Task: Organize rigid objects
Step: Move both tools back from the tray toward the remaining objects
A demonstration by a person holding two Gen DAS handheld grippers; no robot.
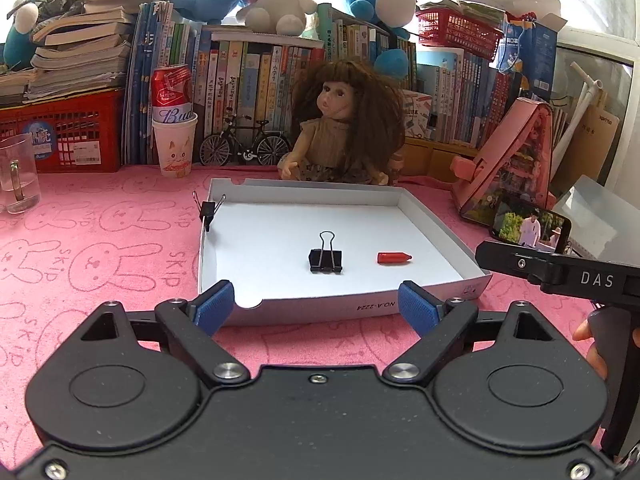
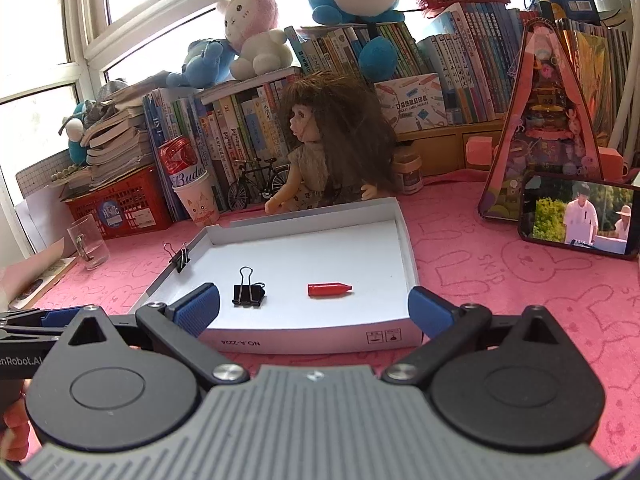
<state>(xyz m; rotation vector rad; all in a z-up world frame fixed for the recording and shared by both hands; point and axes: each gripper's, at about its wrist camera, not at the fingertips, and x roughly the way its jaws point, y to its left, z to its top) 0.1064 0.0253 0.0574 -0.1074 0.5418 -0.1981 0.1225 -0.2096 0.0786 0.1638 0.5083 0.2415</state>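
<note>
A shallow white box lid lies on the pink cloth. Inside it rest a black binder clip and a short red crayon-like piece. A second black binder clip is clamped on the lid's left wall. My left gripper stands open just short of the lid's near wall, nothing between its blue pads. My right gripper is open too, its blue fingers astride the lid's near wall, empty.
A doll sits behind the lid. A paper cup holding a red can, a toy bicycle, a glass mug, a playing phone, a pink stand and books line the back.
</note>
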